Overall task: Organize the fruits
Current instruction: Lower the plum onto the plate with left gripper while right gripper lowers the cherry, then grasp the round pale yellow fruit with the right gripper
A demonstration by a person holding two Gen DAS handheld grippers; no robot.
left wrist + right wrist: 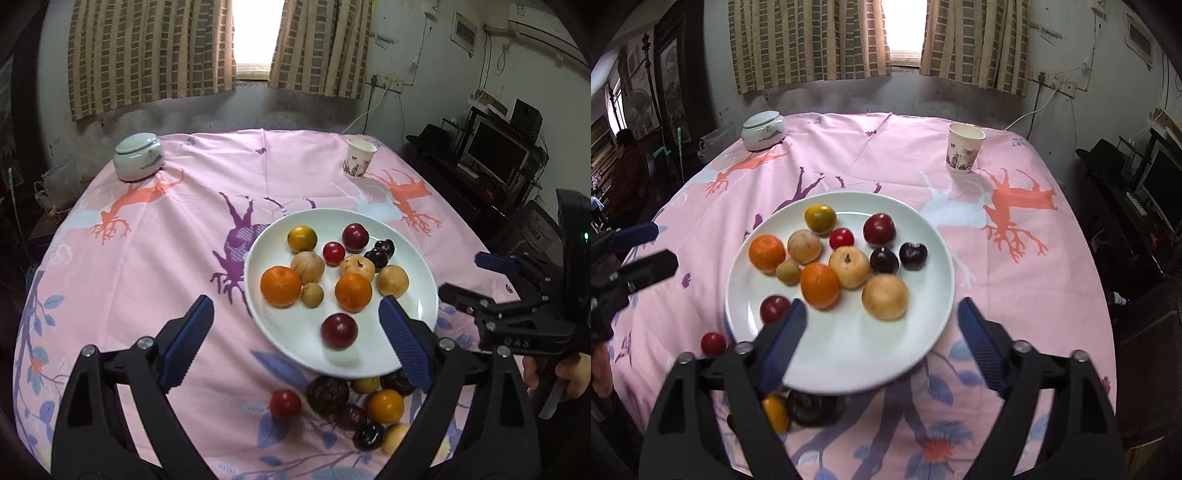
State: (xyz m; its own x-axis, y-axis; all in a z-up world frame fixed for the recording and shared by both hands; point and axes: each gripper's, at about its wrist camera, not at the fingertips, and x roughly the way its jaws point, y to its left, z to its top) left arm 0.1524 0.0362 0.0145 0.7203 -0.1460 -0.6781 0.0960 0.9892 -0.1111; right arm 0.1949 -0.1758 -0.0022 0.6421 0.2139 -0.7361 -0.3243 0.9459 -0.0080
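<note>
A plate [421,295] lay near the middle of the tabletop [177,236], with about a dozen fruits [354,291] on it, most bunched toward its far half and one plum [339,331] alone nearer the front rim. More fruits [384,406] lay on the cloth just before the plate. Behind, a lidded jar [138,157] stood at the far left and a paper cup [360,158] at the far right.
</note>
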